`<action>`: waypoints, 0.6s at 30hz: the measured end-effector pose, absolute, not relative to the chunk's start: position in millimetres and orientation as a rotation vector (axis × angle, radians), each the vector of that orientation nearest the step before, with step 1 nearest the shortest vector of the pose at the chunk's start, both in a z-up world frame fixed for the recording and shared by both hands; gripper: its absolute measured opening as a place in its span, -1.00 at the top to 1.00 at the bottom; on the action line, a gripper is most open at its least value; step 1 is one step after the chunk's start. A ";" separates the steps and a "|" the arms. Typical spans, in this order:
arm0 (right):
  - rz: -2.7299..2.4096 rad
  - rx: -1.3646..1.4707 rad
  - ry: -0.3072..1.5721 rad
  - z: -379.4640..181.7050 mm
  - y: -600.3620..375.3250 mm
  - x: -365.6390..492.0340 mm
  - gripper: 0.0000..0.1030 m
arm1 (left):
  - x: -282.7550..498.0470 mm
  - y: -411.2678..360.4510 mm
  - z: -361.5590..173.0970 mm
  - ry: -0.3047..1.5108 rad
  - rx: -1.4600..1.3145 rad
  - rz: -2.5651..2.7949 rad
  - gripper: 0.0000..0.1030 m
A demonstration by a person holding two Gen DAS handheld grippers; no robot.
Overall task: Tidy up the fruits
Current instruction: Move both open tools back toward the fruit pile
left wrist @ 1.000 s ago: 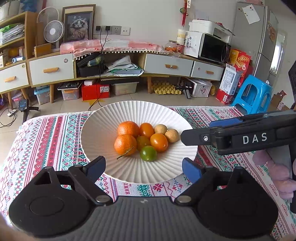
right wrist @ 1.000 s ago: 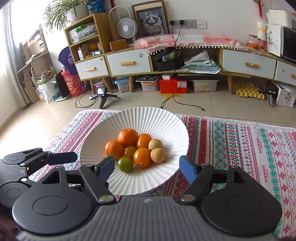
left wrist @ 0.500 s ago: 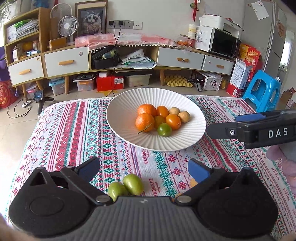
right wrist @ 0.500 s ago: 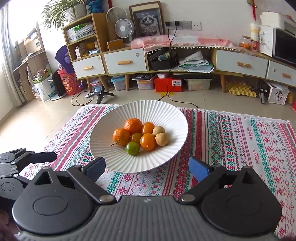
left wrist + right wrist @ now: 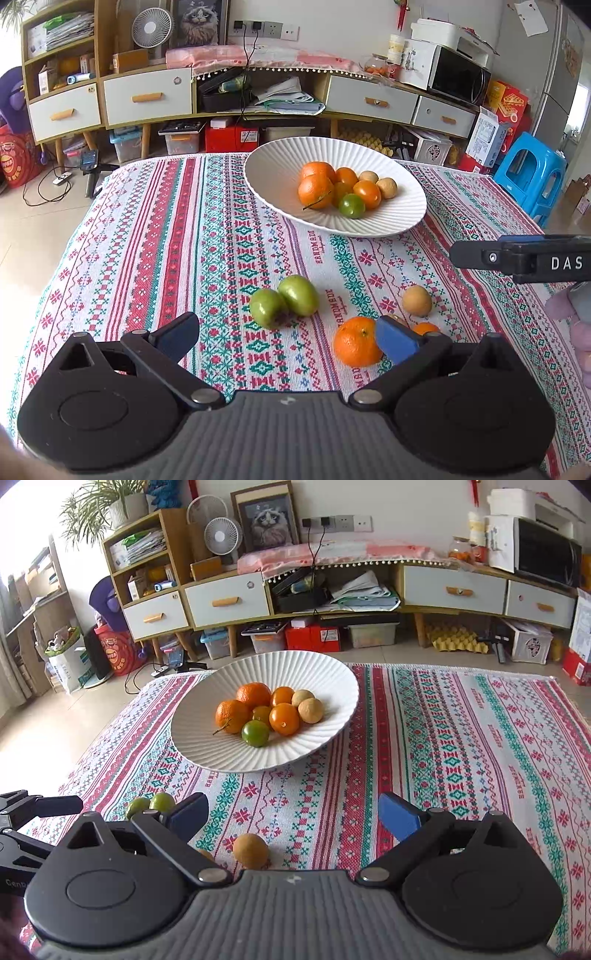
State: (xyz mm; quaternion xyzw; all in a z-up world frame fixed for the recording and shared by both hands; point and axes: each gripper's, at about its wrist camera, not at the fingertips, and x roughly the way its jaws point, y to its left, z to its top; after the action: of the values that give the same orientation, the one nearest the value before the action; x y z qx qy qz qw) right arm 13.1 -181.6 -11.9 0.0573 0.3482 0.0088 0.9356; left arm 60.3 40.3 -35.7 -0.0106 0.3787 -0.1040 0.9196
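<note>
My white ribbed bowl [image 5: 402,218] sits toward the far side of the counter, on the patterned cloth [image 5: 184,236], and it already holds a cluster of fruit: two oranges, a few smaller orange ones, two tan round ones and a single green one [image 5: 351,205]. I judge the sorting well under way but not finished, since several pieces are loose on the cloth, near me and well apart from the bowl.

What is left, as far as I can see: two green fruits [image 5: 283,302] touching each other, a large orange [image 5: 355,341] just beside my right-hand pad, a small tan fruit [image 5: 417,301] near it, and a small orange piece [image 5: 424,328] mostly hidden behind that pad.

The loose fruits look smooth, round and firm; the greens are glossy, the orange has dimpled skin with a stem scar on top. Round as they are, I expect they could roll if nudged.

My left gripper [image 5: 288,338] has its jaws spread wide and holds nothing. My right gripper [image 5: 293,814] is likewise wide and empty, with the tan fruit lying on the cloth between and below its pads.
</note>
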 end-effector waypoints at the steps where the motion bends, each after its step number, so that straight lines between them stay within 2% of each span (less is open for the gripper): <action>1: 0.011 0.115 0.717 -14.7 -181.0 11.6 -0.91 | 57.8 42.4 -37.3 0.778 -0.030 -0.214 -0.97; 18: -0.005 0.045 0.676 -42.3 -172.7 -14.0 -0.90 | 47.7 58.0 -70.0 0.709 0.040 -0.145 -0.97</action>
State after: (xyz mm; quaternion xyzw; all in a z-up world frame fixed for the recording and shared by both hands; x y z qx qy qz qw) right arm -14.0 -172.7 -42.3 0.0222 0.3317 -0.0026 0.9431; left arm 47.7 58.0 -70.0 0.0193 0.3466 -0.0712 0.9351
